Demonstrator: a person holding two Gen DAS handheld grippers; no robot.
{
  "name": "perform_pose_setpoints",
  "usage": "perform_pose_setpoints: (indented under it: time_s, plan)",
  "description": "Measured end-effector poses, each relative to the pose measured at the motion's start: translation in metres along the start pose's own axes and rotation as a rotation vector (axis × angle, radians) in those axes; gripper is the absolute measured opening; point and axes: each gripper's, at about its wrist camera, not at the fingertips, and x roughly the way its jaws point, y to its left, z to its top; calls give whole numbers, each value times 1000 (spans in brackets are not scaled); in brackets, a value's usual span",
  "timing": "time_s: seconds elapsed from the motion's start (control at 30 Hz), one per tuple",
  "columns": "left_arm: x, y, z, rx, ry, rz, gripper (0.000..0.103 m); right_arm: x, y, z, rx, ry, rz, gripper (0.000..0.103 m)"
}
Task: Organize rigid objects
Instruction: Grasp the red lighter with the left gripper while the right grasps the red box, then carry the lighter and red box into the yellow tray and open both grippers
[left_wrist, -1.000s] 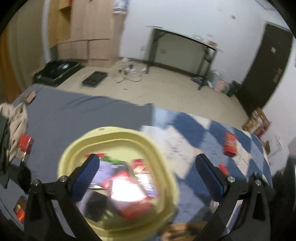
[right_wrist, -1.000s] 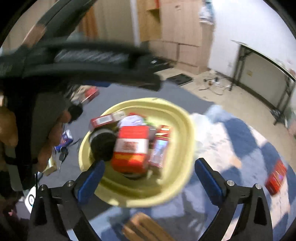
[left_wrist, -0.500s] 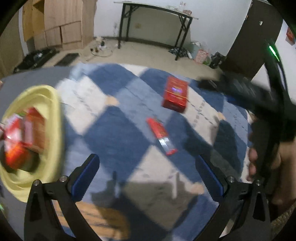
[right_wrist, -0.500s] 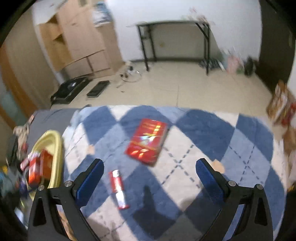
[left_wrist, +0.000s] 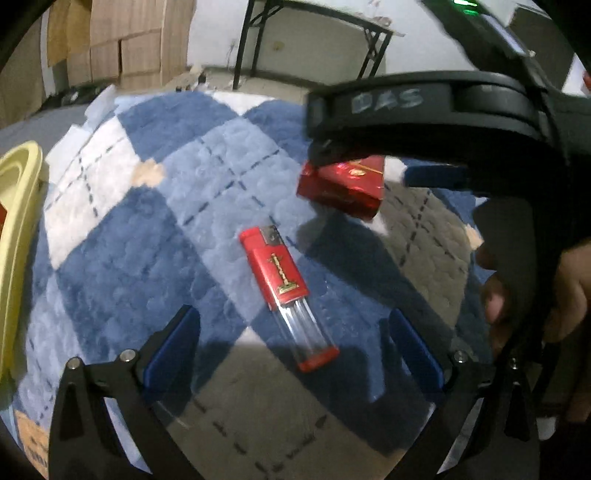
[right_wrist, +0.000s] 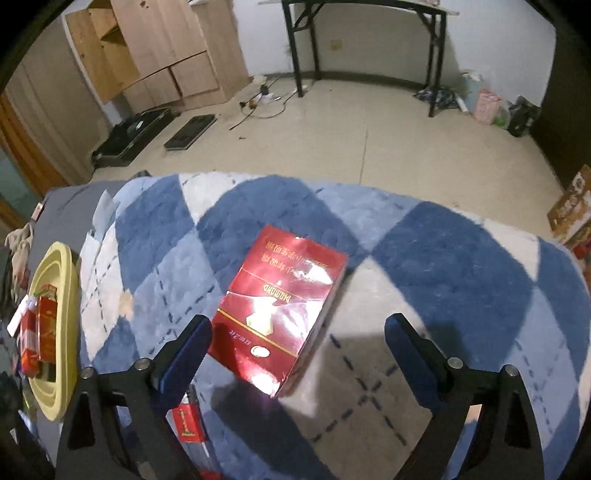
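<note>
The left gripper (left_wrist: 291, 350) is being held open over the lighter (left_wrist: 286, 295); the right gripper (right_wrist: 297, 354), open, over the box (right_wrist: 280, 306).

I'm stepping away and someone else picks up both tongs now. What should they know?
Left tongs: open, empty, hovering over the red lighter on the blue checked rug.
Right tongs: open, empty, over the red box on the same rug.
Done: yellow basin at the rug's left edge already holds several red packs.
Left: lighter and box both loose, ungrasped; move each into the basin.
</note>
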Motion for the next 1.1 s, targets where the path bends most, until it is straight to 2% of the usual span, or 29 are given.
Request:
perform_pose_setpoints:
  time_s: [0.03, 0.07, 0.1, 0.13, 0.17, 0.2, 0.3, 0.43, 0.67, 0.73, 0.8, 0.87, 1.1]
  plan:
    - [0, -1, -1, 6, -11, 5, 90, 11, -3, -1, -14, 4, 8, 93]
    - [-1, -2, -2, 17, -30, 27, 73, 14, -2, 0, -30, 1, 15, 92]
    - [-2, -3, -3, 24, -47, 58, 61, 18, -3, 0, -36, -8, 26, 91]
    - [-3, -1, -5, 23, -56, 80, 40, 23, -6, 2, -30, -13, 39, 89]
    - [-6, 4, -6, 9, -69, 77, 23, 24, -9, 3, -21, -21, 68, 76]
    - [-9, 13, -5, -11, -76, 52, 23, 22, -11, 2, -21, -34, 96, 61]
    - [-13, 19, -4, 23, -68, 25, 23, 18, -16, -5, -29, -52, 115, 53]
    - [-9, 10, -4, 107, -82, 56, 23, 23, -21, -9, -6, -47, 119, 55]
    - [-1, 2, 2, 109, -76, 57, 23, 21, -15, -9, 4, -44, 128, 64]
    - [-3, 6, 1, 87, -77, 28, 23, 21, -15, -8, 12, -52, 135, 60]
    - [-7, 14, 2, 64, -82, -3, 23, 21, -14, -8, 12, -65, 163, 40]
    - [-13, 15, 0, 77, -92, 2, 23, 17, -15, -10, 22, -80, 202, 30]
    - [-19, 17, -6, 102, -96, 5, 23, -5, -15, -23, -7, -125, 188, 24]
